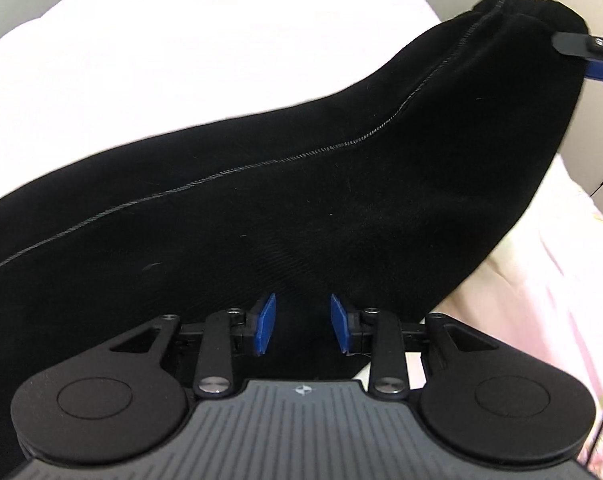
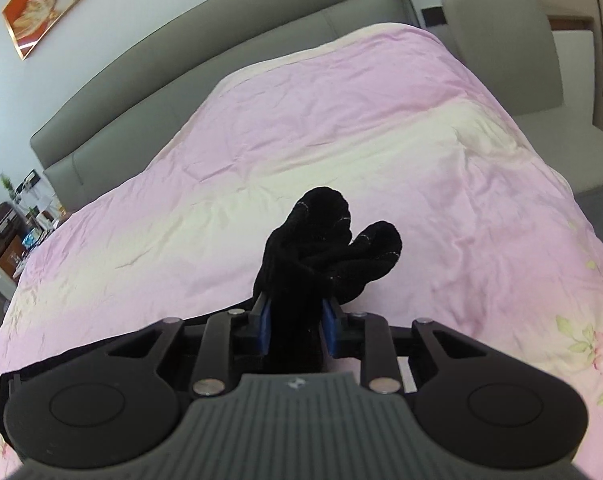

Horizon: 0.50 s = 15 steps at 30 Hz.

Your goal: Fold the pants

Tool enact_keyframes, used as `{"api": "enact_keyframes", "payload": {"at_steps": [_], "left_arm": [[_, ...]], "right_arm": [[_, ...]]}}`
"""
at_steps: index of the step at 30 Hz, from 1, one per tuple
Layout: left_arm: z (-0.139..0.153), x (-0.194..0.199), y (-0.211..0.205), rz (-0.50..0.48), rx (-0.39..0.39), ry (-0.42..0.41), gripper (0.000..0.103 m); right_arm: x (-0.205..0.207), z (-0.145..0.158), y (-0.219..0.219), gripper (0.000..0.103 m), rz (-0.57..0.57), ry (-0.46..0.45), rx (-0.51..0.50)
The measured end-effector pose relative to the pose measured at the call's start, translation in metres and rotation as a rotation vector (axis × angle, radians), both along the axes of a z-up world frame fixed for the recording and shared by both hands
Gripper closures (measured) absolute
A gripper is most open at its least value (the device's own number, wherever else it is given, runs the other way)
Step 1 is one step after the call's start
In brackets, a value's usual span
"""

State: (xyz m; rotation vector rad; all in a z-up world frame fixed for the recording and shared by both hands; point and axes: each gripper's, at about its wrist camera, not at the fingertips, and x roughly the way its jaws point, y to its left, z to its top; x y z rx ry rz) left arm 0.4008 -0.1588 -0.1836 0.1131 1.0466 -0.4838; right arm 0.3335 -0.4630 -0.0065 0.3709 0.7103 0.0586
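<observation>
Black pants with a pale stitched side seam stretch across the left wrist view, from my left gripper up to the elastic waistband at the top right. The blue pads of my left gripper pinch a fold of the black cloth. In that same view my right gripper clamps the waistband end, lifted above the bed. In the right wrist view, my right gripper is shut on a bunched wad of the pants, which sticks out past its fingertips. The rest of the pants is hidden below the gripper body.
A bed with a pink and cream cover lies under both grippers, with a flower print at its right edge. A grey padded headboard stands behind it. A grey chair is at the right, and a cluttered bedside table at the far left.
</observation>
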Motion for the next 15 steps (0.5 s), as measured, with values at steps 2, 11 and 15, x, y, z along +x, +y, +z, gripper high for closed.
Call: {"api": "enact_keyframes", "payload": {"at_steps": [2,11,15], "left_arm": [[0.01,-0.003,0.021,0.009,-0.004,-0.012,0.065],[0.041,-0.02,0.149,0.145,-0.044,-0.027,0.062],[0.032,-0.026,0.197,0.21,-0.049,-0.008,0.062]], "right_arm": [[0.0,0.012,0.024,0.082,0.047,-0.013,-0.022],[0.003,0.022,0.163,0.082,0.271,-0.036,-0.121],[0.006,0.001,0.228,0.082,0.372,0.004,-0.148]]}}
